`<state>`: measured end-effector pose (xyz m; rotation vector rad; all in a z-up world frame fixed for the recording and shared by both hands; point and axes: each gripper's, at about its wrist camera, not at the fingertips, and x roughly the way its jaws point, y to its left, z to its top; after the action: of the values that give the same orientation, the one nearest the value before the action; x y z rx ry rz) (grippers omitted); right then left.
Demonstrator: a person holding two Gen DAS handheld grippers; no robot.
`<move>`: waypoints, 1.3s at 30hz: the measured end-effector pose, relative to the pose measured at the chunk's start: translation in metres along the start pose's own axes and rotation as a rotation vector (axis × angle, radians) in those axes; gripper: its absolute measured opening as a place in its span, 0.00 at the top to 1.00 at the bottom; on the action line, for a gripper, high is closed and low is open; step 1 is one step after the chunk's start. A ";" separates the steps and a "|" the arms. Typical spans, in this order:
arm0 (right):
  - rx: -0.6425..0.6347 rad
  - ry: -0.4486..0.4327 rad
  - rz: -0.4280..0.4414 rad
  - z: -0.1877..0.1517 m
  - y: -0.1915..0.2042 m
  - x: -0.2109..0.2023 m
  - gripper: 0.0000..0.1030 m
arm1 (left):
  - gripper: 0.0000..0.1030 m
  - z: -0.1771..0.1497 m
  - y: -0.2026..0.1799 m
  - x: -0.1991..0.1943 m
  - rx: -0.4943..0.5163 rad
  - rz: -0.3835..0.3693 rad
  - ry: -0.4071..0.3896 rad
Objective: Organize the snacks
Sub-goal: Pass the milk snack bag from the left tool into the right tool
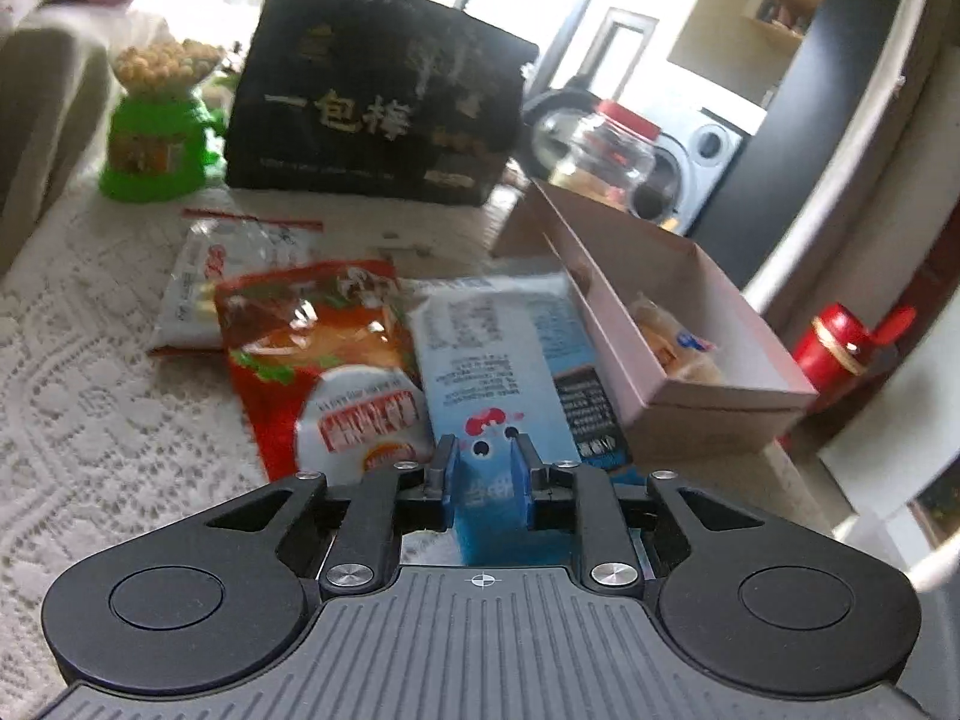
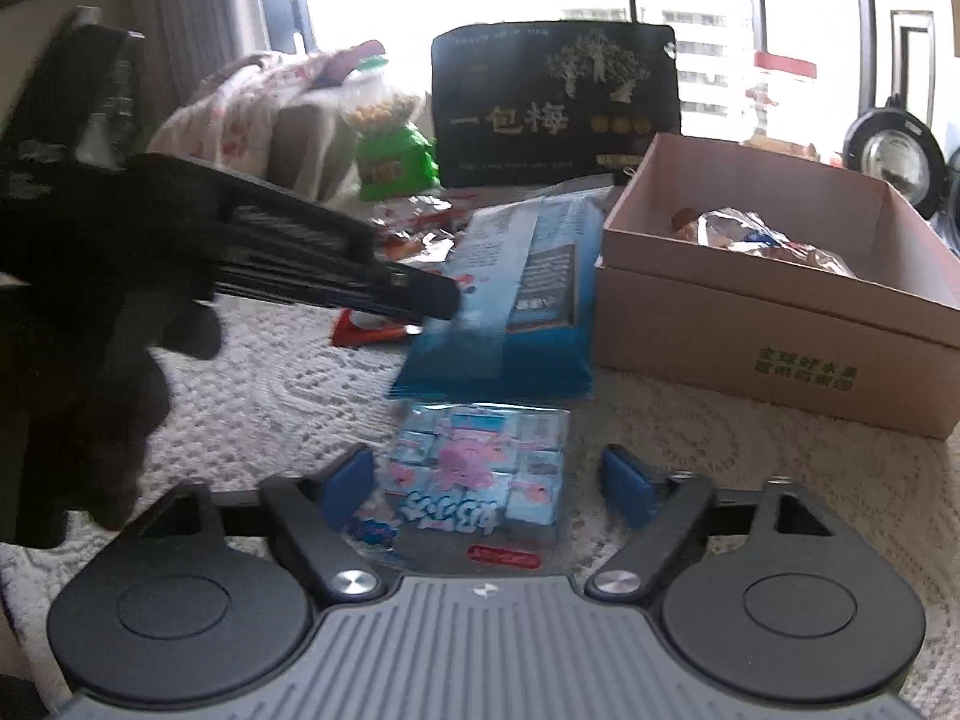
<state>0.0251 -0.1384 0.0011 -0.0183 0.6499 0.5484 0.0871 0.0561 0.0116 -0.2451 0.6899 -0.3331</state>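
My left gripper (image 1: 485, 461) is shut on the near end of a long blue snack packet (image 1: 510, 354), which lies beside the open cardboard box (image 1: 714, 402). In the right wrist view the left gripper (image 2: 444, 300) holds the same blue packet (image 2: 516, 300), lifted at its near end, left of the box (image 2: 780, 330). My right gripper (image 2: 489, 480) is open, its pads either side of a clear bag of pale blue candies (image 2: 480, 480) lying on the lace tablecloth. The box holds several wrapped snacks (image 2: 756, 240).
A red-orange snack bag (image 1: 318, 360) and a white packet (image 1: 222, 276) lie left of the blue packet. A big black bag (image 1: 378, 102), a green-based jar of nuts (image 1: 156, 120) and a red-lidded glass jar (image 1: 606, 144) stand at the back. The table edge is right of the box.
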 end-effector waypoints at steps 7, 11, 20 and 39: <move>0.050 -0.074 -0.087 0.011 -0.004 -0.014 0.27 | 0.78 0.000 0.004 -0.001 -0.012 0.005 -0.010; -0.028 -0.113 -0.167 0.031 0.008 -0.010 0.27 | 0.77 -0.001 0.017 -0.012 -0.062 0.028 -0.014; 0.027 0.030 -0.128 0.057 0.015 0.047 0.27 | 0.77 -0.006 0.045 -0.051 -0.164 0.183 -0.028; -0.043 0.133 0.004 0.073 0.055 0.059 0.91 | 0.77 -0.026 0.070 -0.092 -0.225 0.171 -0.101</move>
<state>0.0790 -0.0497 0.0334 -0.0943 0.7677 0.5687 0.0184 0.1523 0.0225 -0.4109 0.6436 -0.0781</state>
